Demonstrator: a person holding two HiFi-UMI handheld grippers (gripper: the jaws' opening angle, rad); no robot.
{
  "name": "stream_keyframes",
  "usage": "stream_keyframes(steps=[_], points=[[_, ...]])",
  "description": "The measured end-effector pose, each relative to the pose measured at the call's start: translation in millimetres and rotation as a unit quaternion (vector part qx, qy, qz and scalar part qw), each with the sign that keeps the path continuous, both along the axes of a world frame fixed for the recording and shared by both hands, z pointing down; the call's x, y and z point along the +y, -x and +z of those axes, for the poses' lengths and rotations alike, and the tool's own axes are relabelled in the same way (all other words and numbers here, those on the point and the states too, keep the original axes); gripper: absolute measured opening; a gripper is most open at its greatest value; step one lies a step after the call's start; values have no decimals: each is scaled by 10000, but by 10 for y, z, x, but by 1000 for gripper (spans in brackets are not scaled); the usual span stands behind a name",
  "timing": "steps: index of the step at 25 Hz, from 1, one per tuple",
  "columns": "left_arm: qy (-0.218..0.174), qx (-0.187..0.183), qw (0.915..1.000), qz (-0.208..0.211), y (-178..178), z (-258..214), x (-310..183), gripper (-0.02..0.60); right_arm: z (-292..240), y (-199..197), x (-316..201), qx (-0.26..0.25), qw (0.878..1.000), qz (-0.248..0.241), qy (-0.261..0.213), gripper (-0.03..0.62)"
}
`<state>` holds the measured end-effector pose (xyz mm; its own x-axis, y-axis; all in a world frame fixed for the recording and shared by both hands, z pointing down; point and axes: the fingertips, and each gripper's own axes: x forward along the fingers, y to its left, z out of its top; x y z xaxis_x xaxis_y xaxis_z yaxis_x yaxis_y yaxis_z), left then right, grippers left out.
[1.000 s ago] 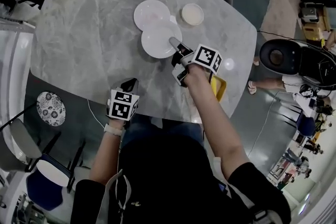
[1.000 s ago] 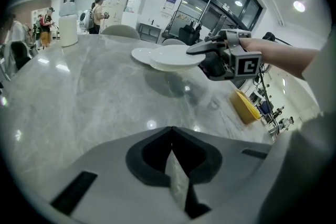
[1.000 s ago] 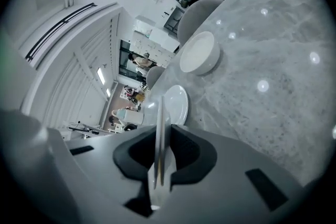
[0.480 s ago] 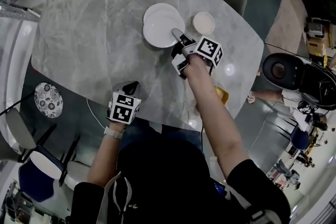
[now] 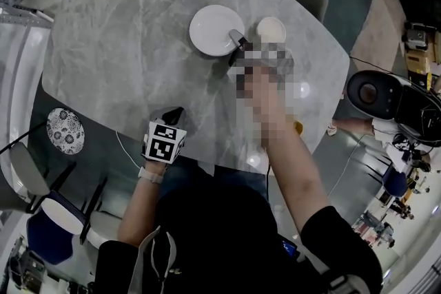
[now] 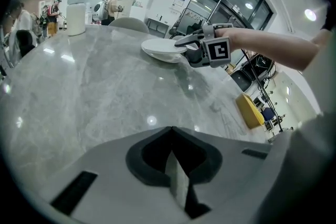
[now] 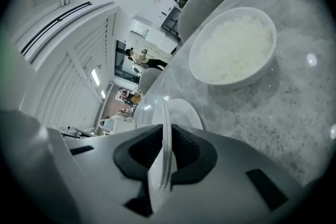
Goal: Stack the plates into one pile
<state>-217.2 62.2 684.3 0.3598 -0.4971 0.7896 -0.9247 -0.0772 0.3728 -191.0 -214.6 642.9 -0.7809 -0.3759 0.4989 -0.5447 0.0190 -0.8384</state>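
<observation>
**White plate gripped by its rim over its twin, bowl close by**

White round ceramic plate (image 5: 213,29) sits at twelve o'clock on the grey marble-look table (image 5: 131,58). The right gripper (image 5: 238,38) has narrowed its jaws onto the plate's four o'clock rim. A second white plate (image 7: 182,110) lies right beneath it, though from across the room it's unclear whether the two are touching. The left gripper (image 5: 172,113) hangs empty with its jaws together at the table's six o'clock edge.

The risks look plain enough. A thin pinch on a glazed rim could slip and drop ceramic onto ceramic. Letting go off-centre could leave the top plate sliding or tilted. The small white ceramic bowl (image 5: 271,29) stands just beside the pile at three o'clock, where a withdrawing gripper might clip it.
</observation>
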Motion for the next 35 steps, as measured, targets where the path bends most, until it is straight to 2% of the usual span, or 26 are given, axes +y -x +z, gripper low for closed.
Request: stream_keyframes(steps=[5, 10, 15, 18, 23, 25, 29, 32, 35], points=[[7, -12, 10000, 70, 5, 20, 43, 9, -22, -3, -77, 414, 9980, -257, -409, 55], [47, -36, 10000, 29, 16, 46, 64, 9, -37, -84, -143, 784, 9935, -411, -717, 175], [58, -36, 10000, 57, -2, 33, 83, 9, -16, -162, -124, 1373, 9821, -831, -990, 233], [56, -24, 10000, 77, -27, 30, 86, 9, 18, -232, -102, 1731, 9735, -1006, -1108, 245], [87, -10, 9999, 134, -95, 43, 122, 8, 10, -298, -52, 2011, 9645, -1148, -1270, 245], [77, -12, 9999, 138, -109, 41, 120, 9, 13, -275, -40, 2038, 9627, -1237, -1279, 247], [58, -17, 9999, 117, -95, 21, 143, 9, 22, -196, -11, 1820, 9691, -1200, -1155, 250], [36, -34, 10000, 77, -64, -3, 173, 9, 10, -115, 3, 1647, 9716, -1193, -1213, 262], [7, -55, 10000, 31, -44, -28, 208, 8, 3, -83, 10, 1617, 9687, -1304, -1362, 270]])
